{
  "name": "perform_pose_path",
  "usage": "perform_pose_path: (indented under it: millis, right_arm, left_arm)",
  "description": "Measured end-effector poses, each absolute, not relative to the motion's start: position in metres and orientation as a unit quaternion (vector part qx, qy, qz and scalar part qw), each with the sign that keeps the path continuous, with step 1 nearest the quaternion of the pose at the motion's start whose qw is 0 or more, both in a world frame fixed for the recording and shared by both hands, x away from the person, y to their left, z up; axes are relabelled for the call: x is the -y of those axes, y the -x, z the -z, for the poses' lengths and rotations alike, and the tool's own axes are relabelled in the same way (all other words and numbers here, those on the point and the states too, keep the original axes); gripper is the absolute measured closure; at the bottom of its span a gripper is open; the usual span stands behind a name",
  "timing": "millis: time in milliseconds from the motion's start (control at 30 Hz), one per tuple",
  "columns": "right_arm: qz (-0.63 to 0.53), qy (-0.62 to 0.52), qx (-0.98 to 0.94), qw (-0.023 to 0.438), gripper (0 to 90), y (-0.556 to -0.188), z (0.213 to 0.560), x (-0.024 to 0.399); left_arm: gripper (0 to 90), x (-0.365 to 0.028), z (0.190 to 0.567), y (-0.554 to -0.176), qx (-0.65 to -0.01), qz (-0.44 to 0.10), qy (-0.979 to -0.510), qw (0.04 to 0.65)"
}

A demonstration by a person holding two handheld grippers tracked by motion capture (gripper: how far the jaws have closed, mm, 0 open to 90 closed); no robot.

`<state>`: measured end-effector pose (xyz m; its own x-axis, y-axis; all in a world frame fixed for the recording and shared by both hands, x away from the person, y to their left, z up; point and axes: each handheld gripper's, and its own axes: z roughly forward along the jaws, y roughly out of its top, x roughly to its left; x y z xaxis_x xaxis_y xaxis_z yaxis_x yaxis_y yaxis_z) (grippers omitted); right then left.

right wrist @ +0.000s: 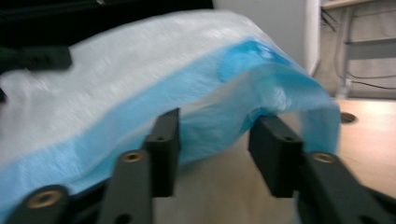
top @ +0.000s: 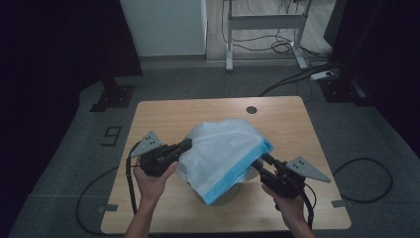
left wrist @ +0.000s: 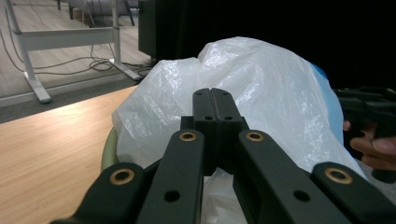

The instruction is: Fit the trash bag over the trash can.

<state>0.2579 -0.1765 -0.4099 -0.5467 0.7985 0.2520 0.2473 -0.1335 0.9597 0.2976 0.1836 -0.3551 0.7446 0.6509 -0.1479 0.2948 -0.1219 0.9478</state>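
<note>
Left claw (top: 187, 144) in the high view: jaws pinched together on the white plastic bag (top: 223, 148), biting its edge at the bag's 9 o'clock side. Right claw (top: 261, 159) sits at the bag's 4 o'clock, tips at the blue hem (top: 237, 173). Bag is draped over a pale round container (top: 225, 198) that peeks out below it at 6 o'clock. All of it sits mid-desk (top: 163, 119), slightly toward the person's edge. Round cable hole (top: 251, 110) at the desk's 12 o'clock side. Both hands come in from the bottom, one on each gripper body; grey three-cornered plates stick out on both.

Left gripper view: left claw (left wrist: 215, 100) jaws meet with no gap, white bag (left wrist: 261, 93) film bunched around the tips. Container rim (left wrist: 108, 151) shows greenish at 9 o'clock under the bag. Other hand (left wrist: 373, 149) with its gripper at 3 o'clock, behind the bag.

Right gripper view: right claw (right wrist: 219, 140) jaws stand apart, gap clear between them. Blue hem (right wrist: 261, 84) arches over and between the jaws; blurred, so can't tell whether either pad touches it. Not clamped. White bag body (right wrist: 93, 93) runs off to 10 o'clock. Desk (right wrist: 369, 121) with cable hole (right wrist: 348, 117) at 3 o'clock.
</note>
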Motion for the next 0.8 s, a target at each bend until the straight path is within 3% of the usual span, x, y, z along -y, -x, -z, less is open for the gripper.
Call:
perform_pose_path:
  millis: [167, 800]
  right_arm:
    - [-0.634, -0.411, -0.617, 0.221, 89.0, -0.264, 0.401, 0.173]
    - [-0.596, -0.398, -0.642, 0.271, 89.5, -0.268, 0.375, 0.197]
  left_arm:
    - [90.0, -0.188, 0.355, -0.298, -0.325, -0.149, -0.724, 0.590]
    - [90.0, -0.201, 0.342, -0.303, -0.329, -0.157, -0.688, 0.628]
